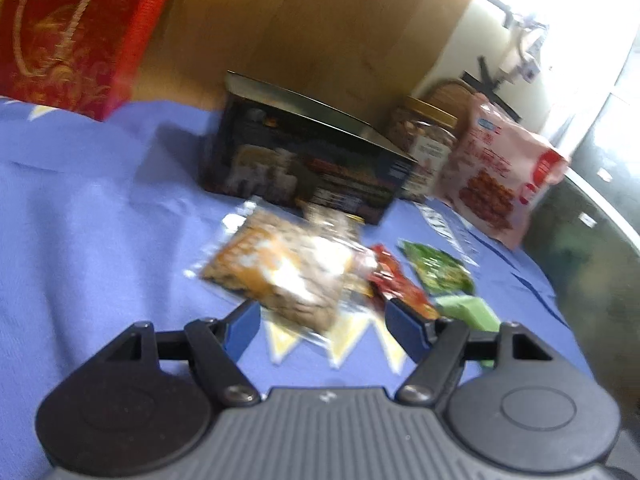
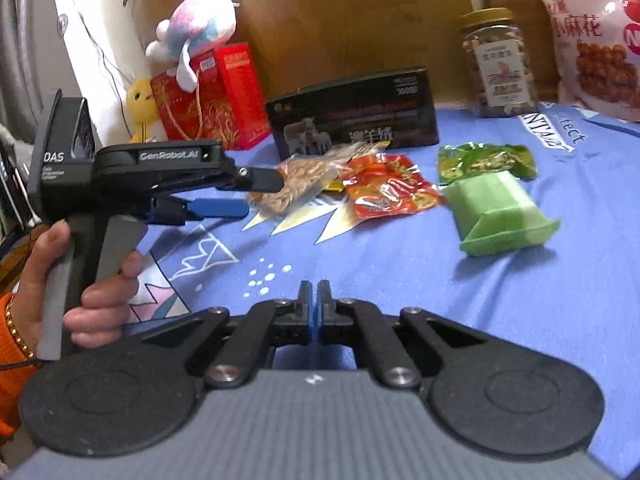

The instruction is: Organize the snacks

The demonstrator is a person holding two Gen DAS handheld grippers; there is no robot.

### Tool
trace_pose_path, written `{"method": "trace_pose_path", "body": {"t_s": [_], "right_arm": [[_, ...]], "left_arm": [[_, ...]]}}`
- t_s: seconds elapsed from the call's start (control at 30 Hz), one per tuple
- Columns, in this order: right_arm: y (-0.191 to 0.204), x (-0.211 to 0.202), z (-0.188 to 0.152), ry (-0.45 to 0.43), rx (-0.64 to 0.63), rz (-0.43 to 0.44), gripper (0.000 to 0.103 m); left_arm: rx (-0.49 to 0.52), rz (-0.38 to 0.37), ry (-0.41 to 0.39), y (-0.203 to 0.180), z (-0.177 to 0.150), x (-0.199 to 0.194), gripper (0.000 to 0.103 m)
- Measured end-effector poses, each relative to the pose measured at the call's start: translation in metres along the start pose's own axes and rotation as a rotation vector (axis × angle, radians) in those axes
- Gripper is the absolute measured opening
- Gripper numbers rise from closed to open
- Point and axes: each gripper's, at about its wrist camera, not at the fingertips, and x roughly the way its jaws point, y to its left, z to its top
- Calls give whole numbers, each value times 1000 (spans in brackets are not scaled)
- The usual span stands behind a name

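Observation:
A clear packet of brown snacks [image 1: 288, 272] lies on the blue cloth [image 1: 100, 220], just ahead of my left gripper [image 1: 322, 320]. That gripper is open, with the packet's near end between its blue pads [image 1: 240, 328] and no pad pressing on it. In the right wrist view the left gripper [image 2: 260, 196] shows from the side, held by a hand [image 2: 104, 300], its upper finger over the packet [image 2: 296, 184]. Beside the packet lie a red packet [image 2: 388, 192] and a green packet [image 2: 486, 160]. My right gripper [image 2: 314, 300] is shut on nothing, low over the cloth and short of the snacks.
A green plastic container [image 2: 500, 212] lies on its side to the right. Behind the packets stand a black box [image 2: 352, 116], a nut jar [image 2: 498, 64] and a pink snack bag [image 2: 592, 40]. A red gift bag [image 2: 212, 96] with plush toys [image 2: 196, 24] stands back left.

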Motion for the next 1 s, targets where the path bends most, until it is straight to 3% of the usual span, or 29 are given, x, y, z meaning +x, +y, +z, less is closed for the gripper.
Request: {"method": "trace_pose_path", "body": {"t_s": [0.23,0.37,0.43,0.47,0.5,0.53,0.67,0.73,0.83,0.9,1.0], "right_arm": [[-19,25,26,15,-33,-44,15],[-47,23,31,-46,26,-180,23],[-66,19,30,-63,117,-113,23],[-71,18,29,-67,146,-91,23],[-73,17,28,-71,162,-79,23],[-74,16,28,-73,168,-72,23],[-69,14,26,-84,150,-68,29],[-65,10,26,-103,131,-53,46],[-58,6,27,-110,78,-5,65],[-53,8,28,-81,51,31,68],[-43,16,27,-18,54,139,68]], "left_arm": [[-26,-112,165,-29,14,35,70],[-70,-104,163,-36,18,59,71],[-96,-110,158,-39,21,69,67],[-107,-110,154,-41,21,74,51],[-115,-103,166,-42,20,80,26],[-128,-90,175,-40,21,85,18],[-154,-77,161,-36,17,78,17],[-129,-64,165,-36,13,64,17],[-139,-107,209,-18,1,38,17],[-161,-152,229,0,-7,17,17],[-108,-112,217,17,-12,-14,17]]}}
